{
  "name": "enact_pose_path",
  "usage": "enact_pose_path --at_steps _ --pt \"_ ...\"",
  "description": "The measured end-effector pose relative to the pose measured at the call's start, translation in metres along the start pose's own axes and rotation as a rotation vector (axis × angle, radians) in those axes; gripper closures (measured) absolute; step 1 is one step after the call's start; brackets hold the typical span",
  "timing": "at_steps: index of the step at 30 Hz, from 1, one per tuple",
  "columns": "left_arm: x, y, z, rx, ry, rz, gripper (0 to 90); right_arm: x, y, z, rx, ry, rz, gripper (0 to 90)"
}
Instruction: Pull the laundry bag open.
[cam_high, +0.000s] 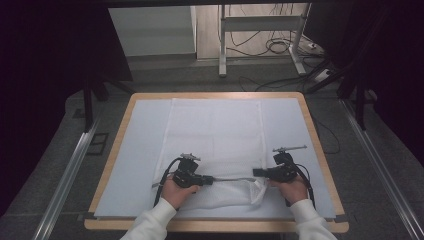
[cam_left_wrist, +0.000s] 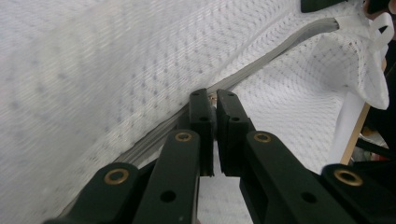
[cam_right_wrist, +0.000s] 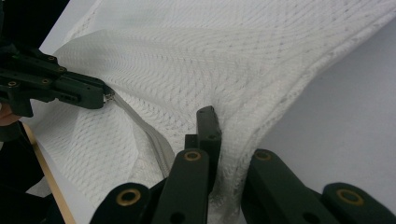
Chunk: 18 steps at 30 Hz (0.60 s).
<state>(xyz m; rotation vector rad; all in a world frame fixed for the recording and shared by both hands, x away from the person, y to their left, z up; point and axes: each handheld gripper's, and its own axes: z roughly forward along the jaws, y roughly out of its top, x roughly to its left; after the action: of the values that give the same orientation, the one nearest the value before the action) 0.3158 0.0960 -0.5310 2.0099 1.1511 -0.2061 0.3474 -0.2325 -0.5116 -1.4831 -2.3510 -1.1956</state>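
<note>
A white mesh bag (cam_high: 215, 130) lies flat on the table, with a grey zipper (cam_high: 232, 179) running along its near edge. My left gripper (cam_high: 210, 180) points right, and in the left gripper view its jaws (cam_left_wrist: 213, 100) are shut on the zipper's small metal pull, with the zipper (cam_left_wrist: 280, 46) stretching away. My right gripper (cam_high: 256, 172) points left at the bag's near right end. In the right gripper view it (cam_right_wrist: 219, 126) is shut on a bunched fold of mesh (cam_right_wrist: 210, 56); one jaw is hidden under the cloth. The left gripper (cam_right_wrist: 106, 97) shows there at the zipper (cam_right_wrist: 149, 135).
The bag rests on a white sheet (cam_high: 140, 150) over a wooden table (cam_high: 320, 150). The front edge (cam_high: 215, 225) is close under my hands. Beyond the table stand metal desk legs (cam_high: 222, 45) and loose cables (cam_high: 275, 47); floor rails (cam_high: 70, 175) run along both sides.
</note>
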Motion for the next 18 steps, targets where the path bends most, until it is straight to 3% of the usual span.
enact_pose_path --at_steps 12,15,18 --pt "0.008 -0.004 -0.013 -0.016 0.003 -0.028 86.6 -0.001 0.0 0.0 -0.006 -0.002 0.003 88.5" --pt "0.011 -0.006 -0.017 -0.02 0.052 -0.021 86.7 -0.001 -0.001 -0.001 -0.01 -0.015 0.002 88.6" --pt "0.016 -0.009 -0.021 -0.021 0.037 -0.038 86.7 -0.004 -0.001 -0.004 -0.017 -0.015 0.013 88.5"
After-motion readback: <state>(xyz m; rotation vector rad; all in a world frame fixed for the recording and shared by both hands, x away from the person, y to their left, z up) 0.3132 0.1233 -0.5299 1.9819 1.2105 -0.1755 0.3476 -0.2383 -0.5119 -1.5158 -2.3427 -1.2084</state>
